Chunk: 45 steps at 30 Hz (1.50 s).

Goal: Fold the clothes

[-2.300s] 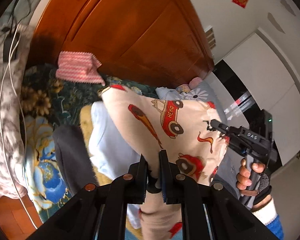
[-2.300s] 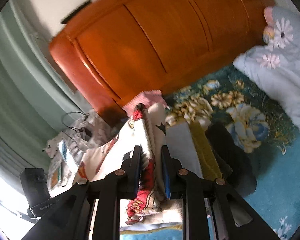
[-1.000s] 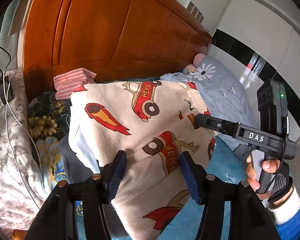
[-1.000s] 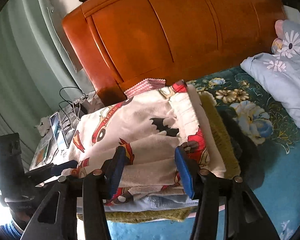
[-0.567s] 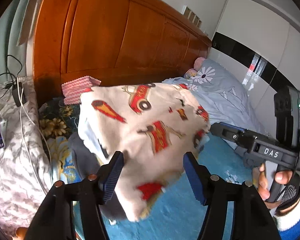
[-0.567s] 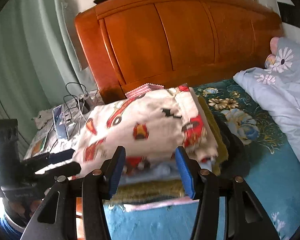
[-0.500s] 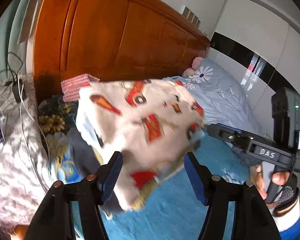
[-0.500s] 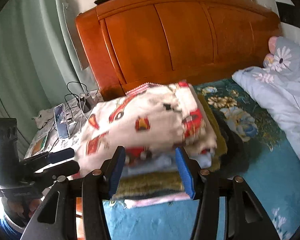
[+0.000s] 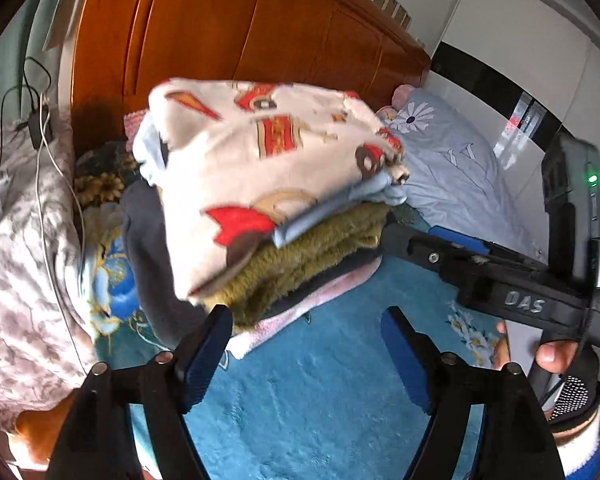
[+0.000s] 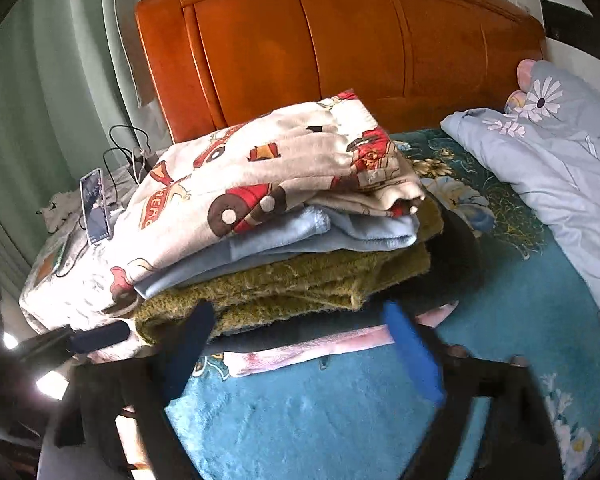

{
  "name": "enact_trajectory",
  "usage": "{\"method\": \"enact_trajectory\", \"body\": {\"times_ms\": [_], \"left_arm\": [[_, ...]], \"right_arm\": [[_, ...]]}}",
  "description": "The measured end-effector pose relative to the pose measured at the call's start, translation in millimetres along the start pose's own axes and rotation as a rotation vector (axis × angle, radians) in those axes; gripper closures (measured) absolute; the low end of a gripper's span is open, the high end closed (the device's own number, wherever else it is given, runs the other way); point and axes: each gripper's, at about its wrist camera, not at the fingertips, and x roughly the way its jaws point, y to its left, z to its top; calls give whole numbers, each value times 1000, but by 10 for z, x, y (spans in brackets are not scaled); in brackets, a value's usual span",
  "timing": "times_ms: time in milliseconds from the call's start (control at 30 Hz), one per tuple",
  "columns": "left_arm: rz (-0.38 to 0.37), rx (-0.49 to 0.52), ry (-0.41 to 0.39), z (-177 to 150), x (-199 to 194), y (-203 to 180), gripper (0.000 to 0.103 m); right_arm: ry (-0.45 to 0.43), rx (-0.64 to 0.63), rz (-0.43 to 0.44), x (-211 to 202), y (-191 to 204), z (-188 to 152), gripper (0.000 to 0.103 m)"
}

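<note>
Both grippers angle downward, left gripper [image 9: 306, 326] and right gripper [image 10: 296, 320] spreading their fingers, nothing between them; the folded cartoon-print garment [image 10: 268, 184] tops the clothes stack [image 10: 300, 280] on the bed [image 10: 340, 412].

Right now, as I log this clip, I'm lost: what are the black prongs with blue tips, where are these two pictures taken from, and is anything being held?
No robot here: a person carries a hand-held two-finger gripper in each hand, each with a fisheye camera looking along its fingers. One picture looks out over the left gripper, the other over the right gripper. The left view also shows the right one from the side, with the person's hand. On the bed's blue blanket sits a stack: a cartoon-car garment on top, then light blue and olive pieces. Both grippers' jaws are opening; nothing is between them, nothing held.
</note>
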Motion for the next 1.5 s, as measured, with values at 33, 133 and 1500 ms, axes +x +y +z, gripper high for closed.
{"method": "enact_trajectory", "body": {"times_ms": [33, 133, 1500], "left_arm": [[-3, -11, 7, -23, 36, 16, 23], [0, -33, 24, -82, 112, 60, 21], [196, 85, -85, -94, 203, -26, 0]], "right_arm": [[4, -3, 7, 16, 4, -14, 13], [8, -34, -15, 58, 37, -52, 13], [70, -7, -110, 358, -76, -257, 0]]}}
